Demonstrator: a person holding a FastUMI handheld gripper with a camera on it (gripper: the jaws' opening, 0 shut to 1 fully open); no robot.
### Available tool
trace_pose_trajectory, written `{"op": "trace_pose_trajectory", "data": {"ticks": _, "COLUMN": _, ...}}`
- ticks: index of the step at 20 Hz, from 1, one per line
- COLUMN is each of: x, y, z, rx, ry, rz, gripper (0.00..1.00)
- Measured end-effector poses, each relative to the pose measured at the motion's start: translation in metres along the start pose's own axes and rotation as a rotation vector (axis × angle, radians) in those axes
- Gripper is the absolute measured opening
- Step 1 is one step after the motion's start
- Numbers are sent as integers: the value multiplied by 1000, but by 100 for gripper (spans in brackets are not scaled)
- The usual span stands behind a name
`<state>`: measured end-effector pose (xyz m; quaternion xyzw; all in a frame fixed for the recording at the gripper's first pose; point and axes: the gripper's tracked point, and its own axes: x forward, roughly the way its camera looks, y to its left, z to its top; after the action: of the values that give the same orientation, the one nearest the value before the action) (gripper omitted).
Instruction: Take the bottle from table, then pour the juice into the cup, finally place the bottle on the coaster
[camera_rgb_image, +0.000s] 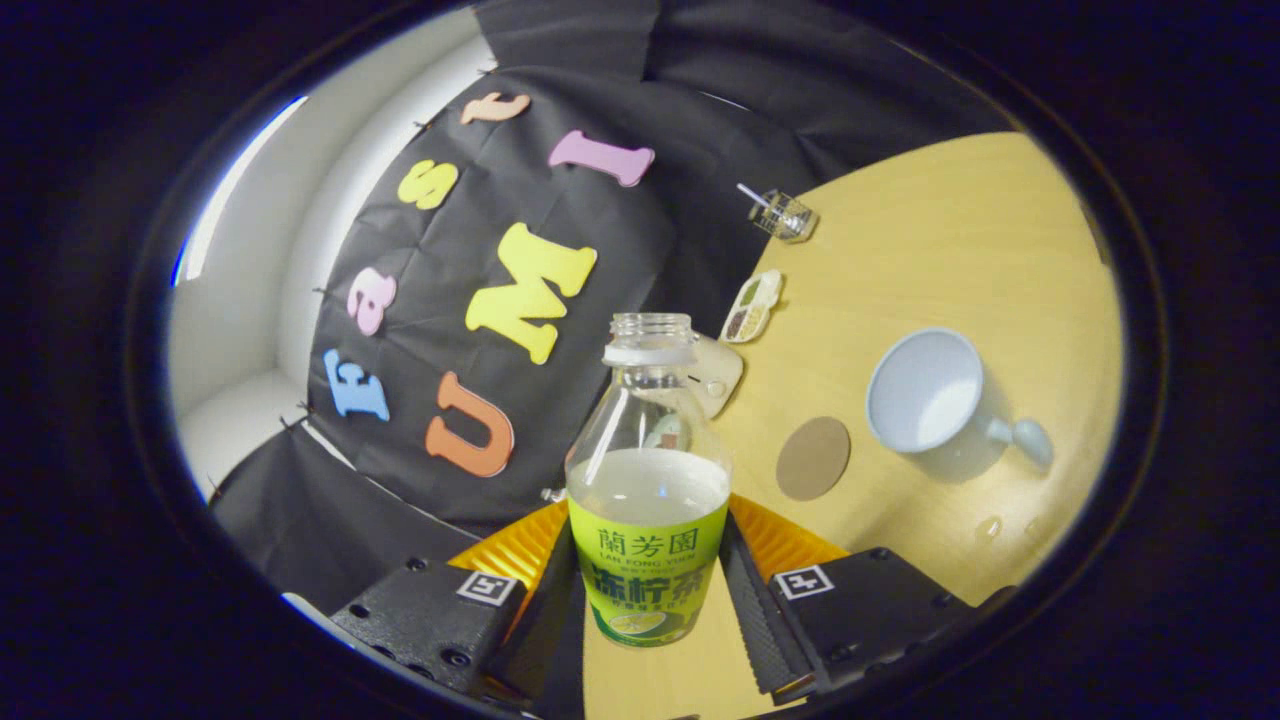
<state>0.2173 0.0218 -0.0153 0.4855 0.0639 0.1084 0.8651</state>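
Bottle (648, 500) clamped between both fingers of the gripper (648, 590), label band pinched — cap off, mouth pointing away from the camera, long axis in line with the fingers. View is rolled, so the table (960, 250) runs up the right. Cup (925, 392) right, open side facing us; coaster (813, 458) between it and the bottle — open wood around both.

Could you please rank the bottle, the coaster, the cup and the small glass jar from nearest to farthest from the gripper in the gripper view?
1. Bottle: between the gripper fingers, held.
2. Coaster: just beyond the fingers.
3. Cup: past the coaster.
4. Glass jar: by the booth wall, farthest.
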Motion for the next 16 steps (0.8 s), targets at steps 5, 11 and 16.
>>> {"op": "trace_pose_trajectory", "data": {"ticks": 5, "x": -10, "y": 13, "z": 26, "rx": -254, "ry": -75, "rz": -39, "gripper": 79}}
{"op": "trace_pose_trajectory", "data": {"ticks": 11, "x": 13, "y": 32, "z": 43, "rx": -510, "ry": -121, "rz": -69, "gripper": 79}}
{"op": "trace_pose_trajectory", "data": {"ticks": 16, "x": 40, "y": 16, "z": 45, "rx": -717, "ry": -96, "rz": -190, "gripper": 80}}
